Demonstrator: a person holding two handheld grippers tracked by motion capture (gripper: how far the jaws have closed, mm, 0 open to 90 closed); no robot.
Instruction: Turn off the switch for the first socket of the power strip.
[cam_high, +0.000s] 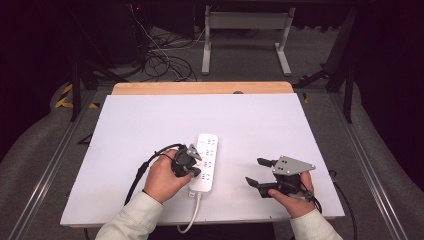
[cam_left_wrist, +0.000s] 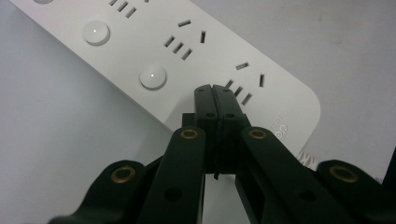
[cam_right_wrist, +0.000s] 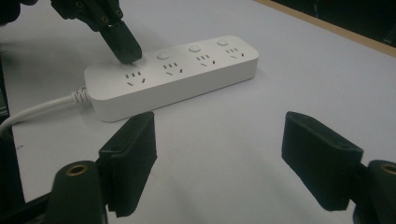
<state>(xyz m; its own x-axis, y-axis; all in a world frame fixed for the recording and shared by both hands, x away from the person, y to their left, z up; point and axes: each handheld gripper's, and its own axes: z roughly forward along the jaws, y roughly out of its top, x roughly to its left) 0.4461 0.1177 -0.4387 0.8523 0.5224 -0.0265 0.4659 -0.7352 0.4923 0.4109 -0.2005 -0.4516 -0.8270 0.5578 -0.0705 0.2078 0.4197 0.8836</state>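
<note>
Seemingly closed left claw (cam_left_wrist: 215, 91) on power strip (cam_left_wrist: 154, 42)

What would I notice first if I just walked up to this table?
The white power strip lying near the front middle of the white table stands out first. The left gripper, jaws shut, pokes down at the strip's button nearest its cord. The right gripper sits wide open to the strip's right.

White worktop (cam_high: 150, 125), wooden strip along far edge. White four-socket power strip (cam_high: 206, 165) lies flat near front middle, lengthwise front to back, white cord (cam_high: 192, 215) trailing over near edge.
</note>
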